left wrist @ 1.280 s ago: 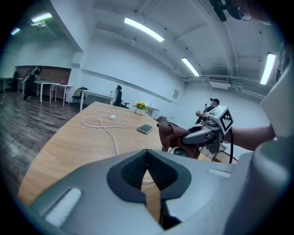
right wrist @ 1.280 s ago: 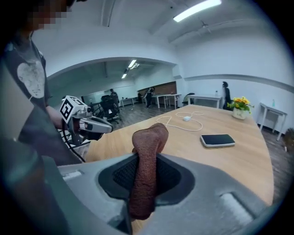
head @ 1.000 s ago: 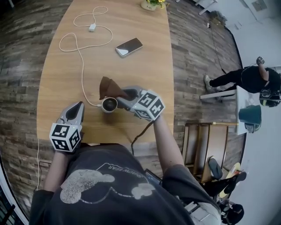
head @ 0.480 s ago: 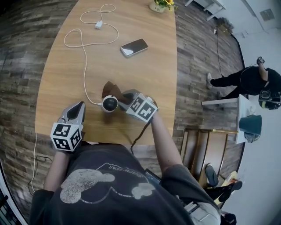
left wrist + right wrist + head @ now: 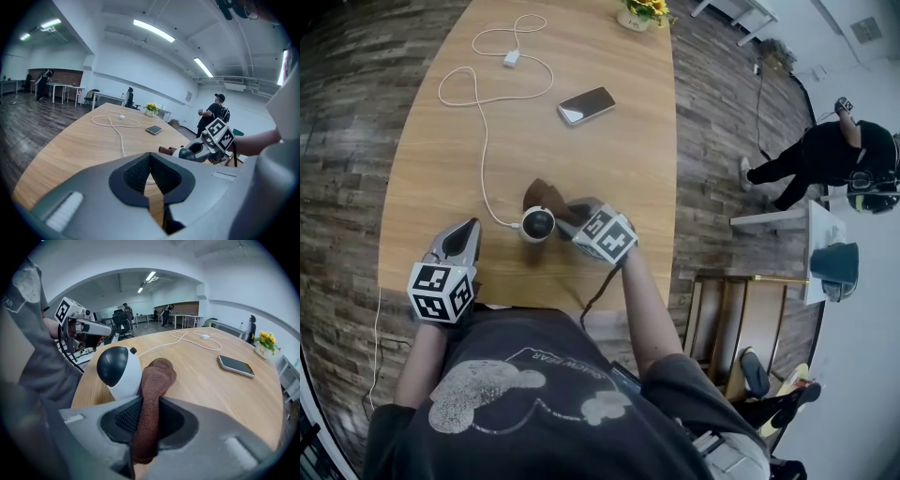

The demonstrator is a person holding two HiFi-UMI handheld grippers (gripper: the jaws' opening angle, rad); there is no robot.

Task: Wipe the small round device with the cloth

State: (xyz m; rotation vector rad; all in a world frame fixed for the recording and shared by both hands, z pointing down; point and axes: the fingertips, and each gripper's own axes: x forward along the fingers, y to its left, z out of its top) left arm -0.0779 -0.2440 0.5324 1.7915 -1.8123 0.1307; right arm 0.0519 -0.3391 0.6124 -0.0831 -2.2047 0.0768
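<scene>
Head view: the small round device (image 5: 536, 225), a white body with a dark domed face, stands on the wooden table (image 5: 609, 159). The brown cloth (image 5: 544, 194) is bunched against the device's far side. The right gripper (image 5: 566, 212) sits just right of the device, jaws closed on the cloth. The left gripper (image 5: 468, 231) is left of the device, near it but apart, jaws brought to a point. A white cable (image 5: 484, 131) meets the device's left side and loops away beyond it to a small white plug (image 5: 512, 58). A phone (image 5: 586, 104) lies beyond the device and to its right. A flower pot (image 5: 641, 11) stands much farther off the same way. A person in black (image 5: 830, 155) stands on the floor well to the right of the device.

Left gripper view: the jaws meet at the tips with nothing between them, and only a sliver of table shows below the join. The device sits ahead and to the right, with the cloth behind it and the right gripper's marker cube beside it.

Right gripper view: the cloth is pinched between both pads, and a strip of it rises out of the jaws with its top folded over. Its left flank touches the device's white side. The dark dome faces up and left. The left gripper shows beyond the device.
</scene>
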